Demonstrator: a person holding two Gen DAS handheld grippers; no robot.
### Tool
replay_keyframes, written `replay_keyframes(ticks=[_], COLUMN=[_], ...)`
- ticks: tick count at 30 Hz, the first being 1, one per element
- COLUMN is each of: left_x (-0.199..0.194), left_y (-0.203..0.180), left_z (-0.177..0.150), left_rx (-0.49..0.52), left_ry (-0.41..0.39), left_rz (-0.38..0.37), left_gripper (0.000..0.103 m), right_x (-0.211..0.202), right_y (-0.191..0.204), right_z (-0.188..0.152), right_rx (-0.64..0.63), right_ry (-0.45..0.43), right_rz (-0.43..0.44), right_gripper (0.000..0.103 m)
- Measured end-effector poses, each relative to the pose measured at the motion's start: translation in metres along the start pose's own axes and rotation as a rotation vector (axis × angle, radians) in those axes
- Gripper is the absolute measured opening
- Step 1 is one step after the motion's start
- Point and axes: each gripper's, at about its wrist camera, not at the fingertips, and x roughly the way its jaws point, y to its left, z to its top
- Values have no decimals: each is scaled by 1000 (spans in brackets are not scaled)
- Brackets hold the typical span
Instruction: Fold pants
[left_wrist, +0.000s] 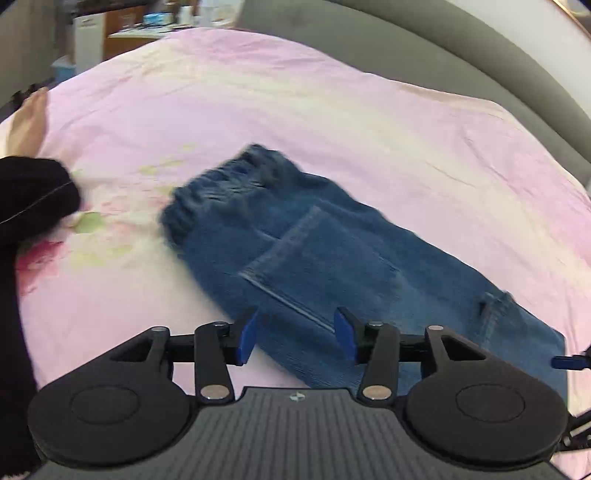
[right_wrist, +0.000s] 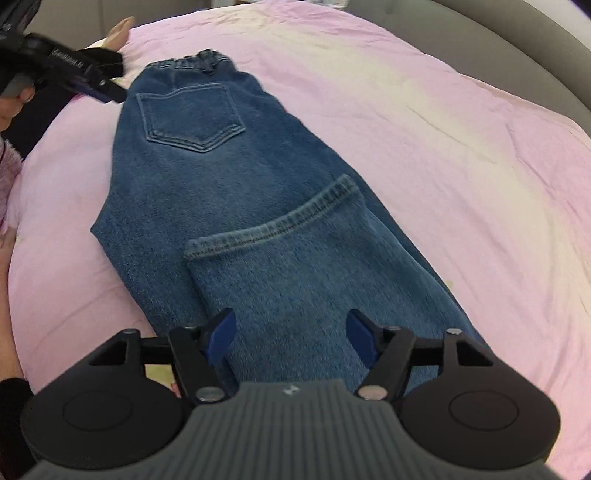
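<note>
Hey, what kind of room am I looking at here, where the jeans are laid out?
Most likely a bedroom in a home. The jeans lie on a bed spread with a pink sheet, a grey padded headboard curves along its far edge, and cabinets stand in the background.

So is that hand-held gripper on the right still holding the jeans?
No, the right hand-held gripper has its jaws apart above the jeans, with no cloth pinched between them.

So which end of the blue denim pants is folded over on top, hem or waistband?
The stitched leg hem: it lies doubled back over the blue denim pants; the gathered waistband lies flat at the far end.
</note>
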Motion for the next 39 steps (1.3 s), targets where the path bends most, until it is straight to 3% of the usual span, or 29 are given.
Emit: replay_keyframes(ticks=[1,7,12,16,19,23,29,31,37,39], left_x=[3,22,40,54,68,85,103,101,64,46], left_y=[7,45,65,85,98,106,110,110,92,81], left_z=[2,10,19,27,32,35,38,36,42,48], left_rx=[-18,-121,-187,-246,-293,-332,-388,-388,-346,-327], left_ry=[2,-4,2,13,35,27,12,3,-99,-125], left_rz=[17,24,9,-27,-82,-129,-162,-163,-198,-225], left_gripper=[58,67,70,81,88,89,77,67,42,39], right_x=[7,44,75,97,104,115,126,127,136,133], right_y=[-1,-10,-18,-11,-16,-18,-22,-22,-15,-19], right_z=[8,43,62,65,68,71,78,79,85,83], right_rx=[-38,-209,-251,-336,-332,-317,-299,-299,-292,-291], right_ry=[9,80,110,149,173,198,237,244,261,269], right_rz=[10,65,103,144,186,214,246,244,230,231], right_gripper=[84,85,87,93,94,96,98,98,98,98])
